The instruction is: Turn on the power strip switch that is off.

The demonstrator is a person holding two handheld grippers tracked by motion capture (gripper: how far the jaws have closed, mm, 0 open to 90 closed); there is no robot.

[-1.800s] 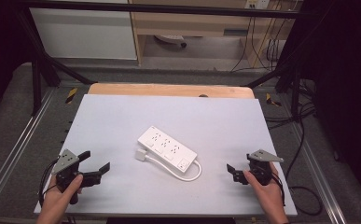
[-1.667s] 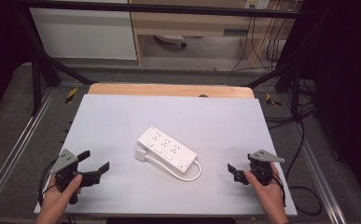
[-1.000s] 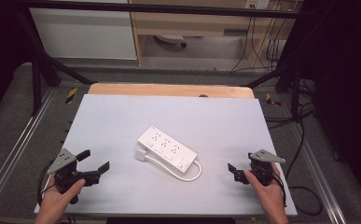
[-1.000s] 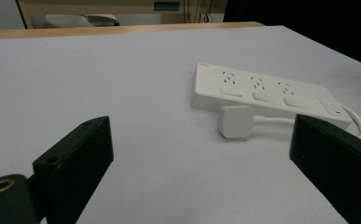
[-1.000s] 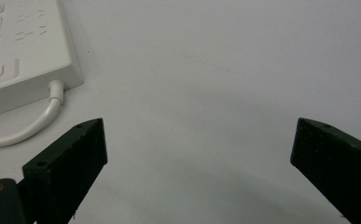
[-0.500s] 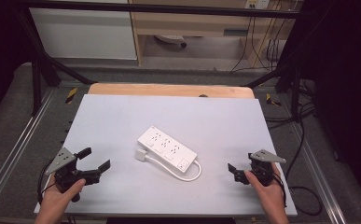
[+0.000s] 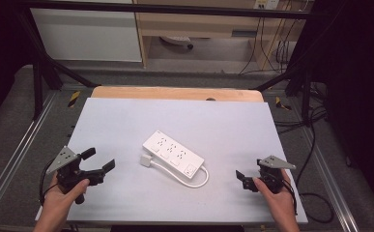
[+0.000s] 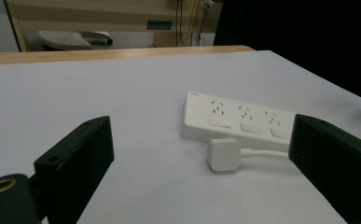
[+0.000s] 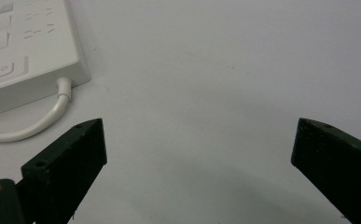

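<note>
1. Bench (image 7: 126,125): wide pale-grey top, a strip of bare wood along the 12 o'clock edge, a dark metal frame around it.
2. White power strip (image 7: 173,152): near the bench's centre, flat on the top, lying on a slant from 10 o'clock to 4 o'clock, outlets facing up, switch at the 4 o'clock end. Well apart from both tools. Seen from the left gripper view (image 8: 243,122) as a long block with three outlet groups; seen from the right gripper view (image 9: 26,51) with its switch end nearest.
3. Left hand-held gripper (image 7: 99,160): at 8 o'clock on the bench, held in the person's left hand (image 7: 61,198), released, jaws spread wide and pointing toward the strip, nothing between them.
4. Right hand-held gripper (image 7: 243,179): at 4 o'clock on the bench, held in the person's right hand (image 7: 276,195), likewise released, jaws wide apart over bare bench top.
5. White cord (image 7: 194,181): leaving the strip's 4 o'clock end, looping back along its near side.
6. Square white plug (image 7: 145,160): at the cord's end, resting on the bench just beside the strip's 10 o'clock end.
</note>
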